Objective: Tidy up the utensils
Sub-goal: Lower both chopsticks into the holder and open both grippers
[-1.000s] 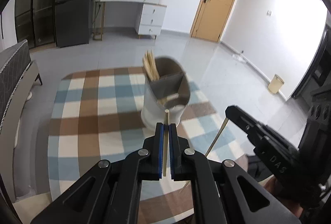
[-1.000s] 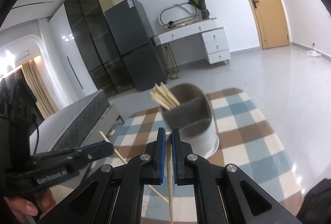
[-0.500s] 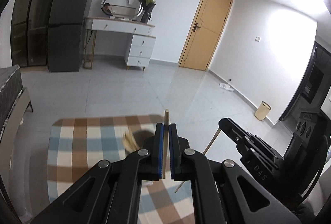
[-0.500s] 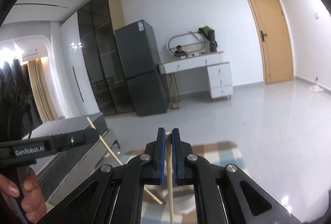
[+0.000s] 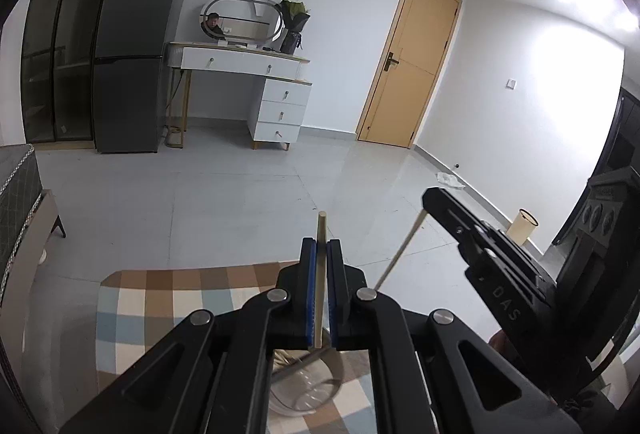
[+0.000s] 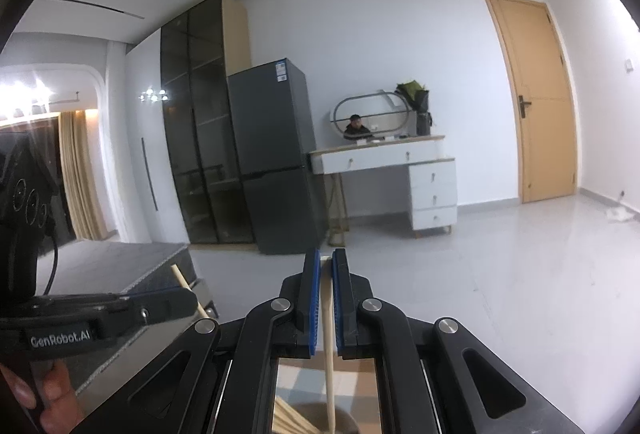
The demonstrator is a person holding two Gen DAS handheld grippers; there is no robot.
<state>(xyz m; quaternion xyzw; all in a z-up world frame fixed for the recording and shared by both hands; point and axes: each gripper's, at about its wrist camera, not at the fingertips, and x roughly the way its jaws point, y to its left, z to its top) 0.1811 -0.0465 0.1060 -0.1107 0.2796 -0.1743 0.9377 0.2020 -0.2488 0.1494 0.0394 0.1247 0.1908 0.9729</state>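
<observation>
My left gripper (image 5: 320,254) is shut on a wooden chopstick (image 5: 320,274) that stands upright between its blue pads, its tip poking out above them. My right gripper (image 6: 326,266) is shut on a second wooden chopstick (image 6: 329,354), which hangs down toward the utensil holder (image 6: 308,418). The white holder (image 5: 308,390) sits low on the checked tablecloth (image 5: 160,298), mostly hidden behind my fingers, with several chopsticks (image 6: 292,420) in it. In the left wrist view the right gripper (image 5: 430,201) shows at the right with its chopstick (image 5: 400,252) slanting down. The left gripper (image 6: 188,300) shows at the left in the right wrist view.
Beyond the table lies open tiled floor. A dark fridge (image 5: 136,45), a white dressing table with mirror (image 5: 244,61) and a wooden door (image 5: 412,69) stand along the far wall. A grey sofa (image 5: 18,201) sits at the left, a small bin (image 5: 522,228) at the right. A hand (image 6: 36,398) holds the left gripper.
Both grippers have risen and tilted up with their chopsticks still clamped. The holder and the tablecloth have dropped from mid-frame to the bottom edge of both views.
</observation>
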